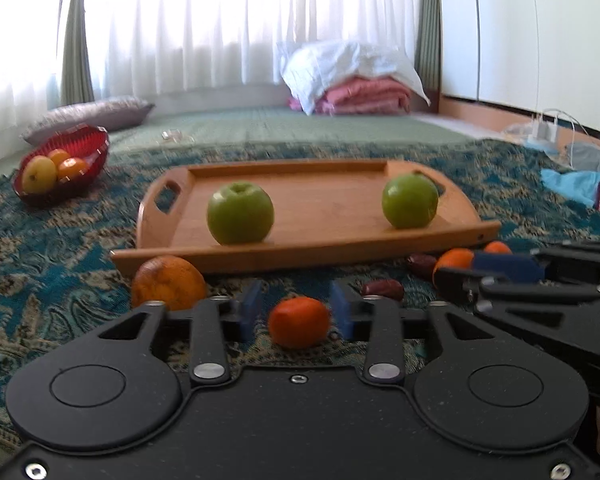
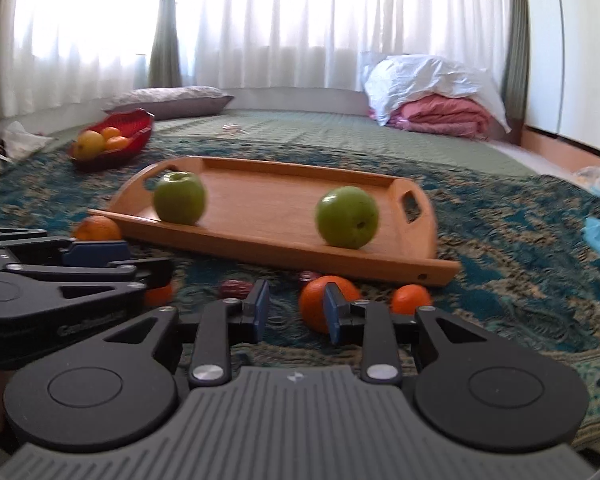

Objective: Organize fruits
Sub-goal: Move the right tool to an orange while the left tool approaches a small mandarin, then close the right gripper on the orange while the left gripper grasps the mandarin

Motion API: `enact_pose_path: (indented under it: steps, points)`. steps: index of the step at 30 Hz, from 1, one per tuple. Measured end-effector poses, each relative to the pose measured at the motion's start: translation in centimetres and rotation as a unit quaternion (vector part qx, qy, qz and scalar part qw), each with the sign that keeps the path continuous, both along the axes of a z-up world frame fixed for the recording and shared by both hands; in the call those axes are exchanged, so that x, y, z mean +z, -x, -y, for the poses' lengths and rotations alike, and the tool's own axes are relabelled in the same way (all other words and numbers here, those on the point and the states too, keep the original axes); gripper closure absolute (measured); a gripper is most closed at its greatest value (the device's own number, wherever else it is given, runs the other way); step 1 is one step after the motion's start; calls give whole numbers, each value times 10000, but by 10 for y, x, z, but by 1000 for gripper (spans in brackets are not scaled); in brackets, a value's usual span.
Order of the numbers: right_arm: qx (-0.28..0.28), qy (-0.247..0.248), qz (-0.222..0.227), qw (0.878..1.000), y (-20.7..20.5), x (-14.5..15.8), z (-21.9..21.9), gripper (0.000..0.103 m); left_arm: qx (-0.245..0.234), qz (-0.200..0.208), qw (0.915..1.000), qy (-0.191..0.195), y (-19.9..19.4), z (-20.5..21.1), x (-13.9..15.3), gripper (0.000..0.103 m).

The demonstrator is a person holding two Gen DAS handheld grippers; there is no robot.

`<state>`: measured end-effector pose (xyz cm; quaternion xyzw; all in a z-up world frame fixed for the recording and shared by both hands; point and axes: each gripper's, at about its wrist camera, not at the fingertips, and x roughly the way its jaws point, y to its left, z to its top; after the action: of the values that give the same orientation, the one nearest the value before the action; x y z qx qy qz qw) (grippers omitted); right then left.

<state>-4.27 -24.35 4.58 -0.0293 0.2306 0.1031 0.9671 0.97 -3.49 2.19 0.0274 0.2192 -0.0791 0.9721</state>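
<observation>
A wooden tray (image 1: 320,248) (image 2: 380,262) on the patterned rug holds two green apples (image 1: 240,213) (image 1: 410,201) (image 2: 179,197) (image 2: 347,216). My left gripper (image 1: 298,314) is open, with a small orange mandarin (image 1: 299,322) between its blue pads, not clamped. A larger orange (image 1: 168,288) lies to its left by the tray. My right gripper (image 2: 294,310) is open; an orange (image 2: 316,300) sits just behind its right pad, with a smaller mandarin (image 2: 411,298) further right. Dark dates (image 1: 382,290) (image 2: 232,289) lie on the rug.
A red bowl (image 1: 96,146) (image 2: 138,124) with an apple and oranges stands at the far left. A pillow (image 1: 88,116), folded pink bedding (image 1: 364,94) and curtains lie behind. Cables and blue cloth (image 1: 572,182) are at the right. Each gripper shows in the other's view.
</observation>
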Motion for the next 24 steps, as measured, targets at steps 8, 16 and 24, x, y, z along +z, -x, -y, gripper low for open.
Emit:
enact_pose_path:
  steps: [8,16,24]
  points:
    - [-362,202,152,9990,-4,2,3,38,61,-128,9999,-13,-3,-3,-5,50]
    - [-570,-9,-215,9981,-29,-14,11,38,-2,-309,9995,-69,-3,1,-17,50]
    - [-610,13,-368,9975,-38,-25,9,38,5,-396,9992,-90,-6,3,-24,51]
